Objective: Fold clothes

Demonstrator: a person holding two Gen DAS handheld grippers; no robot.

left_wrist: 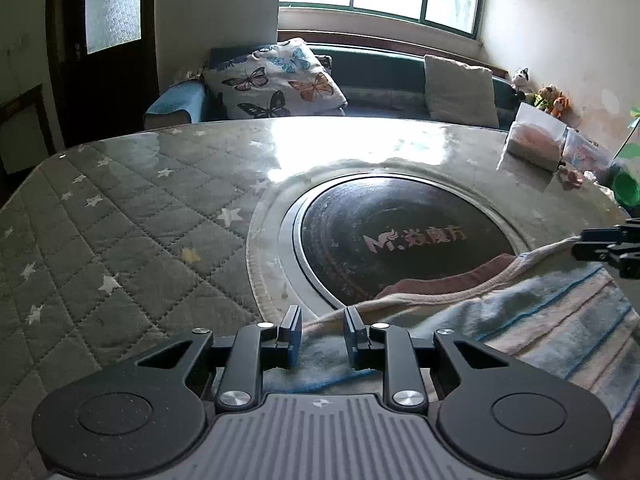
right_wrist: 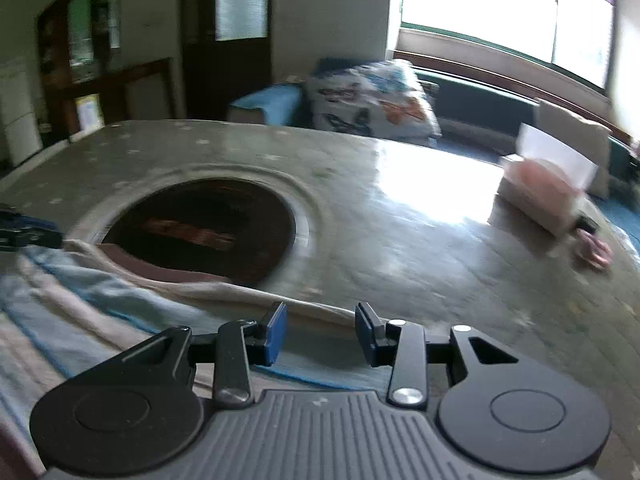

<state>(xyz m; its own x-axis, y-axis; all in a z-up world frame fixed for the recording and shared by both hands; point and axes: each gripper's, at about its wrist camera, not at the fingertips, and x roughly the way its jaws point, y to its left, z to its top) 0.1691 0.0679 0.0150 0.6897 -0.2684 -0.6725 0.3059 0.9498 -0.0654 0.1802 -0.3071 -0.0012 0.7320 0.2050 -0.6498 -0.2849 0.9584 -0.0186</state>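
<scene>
- The quilted, star-printed cover of the table (left_wrist: pixel 120 216) stretched away to the left of the round dark cooktop (left_wrist: pixel 400 240) set into its middle; that side carried nothing to fold.
- The left gripper (left_wrist: pixel 322 336) hung at the near edge of the cooktop, over the left end of the striped garment (left_wrist: pixel 540 320). Its fingers (left_wrist: pixel 291 334) stood a little apart, with cloth showing below the gap; no pinch on the fabric could be seen.
- The striped garment, pale blue and cream with a pink-lined neck opening, lay flat on the table on the near side of the cooktop, its collar edge lapping over the cooktop's rim.
- The right gripper (right_wrist: pixel 321 334) sat near the cooktop's right, over the garment's right end. Its fingers (right_wrist: pixel 276 332) stood apart, wider than the left pair, with the cream hem under the gap and nothing clamped. The right wrist view was blurred, so how close the pads were to the cloth could not be told.
- To the right of the cooktop, well apart from the garment, stood a tissue box (left_wrist: pixel 534 140) and a few small oddments.
- Judged from this, the step in hand was taking or re-taking the two ends. It would go best if both fingers bit a single layer at matching points, level with each other, so the fold line ran straight and the collar did not drag.
</scene>
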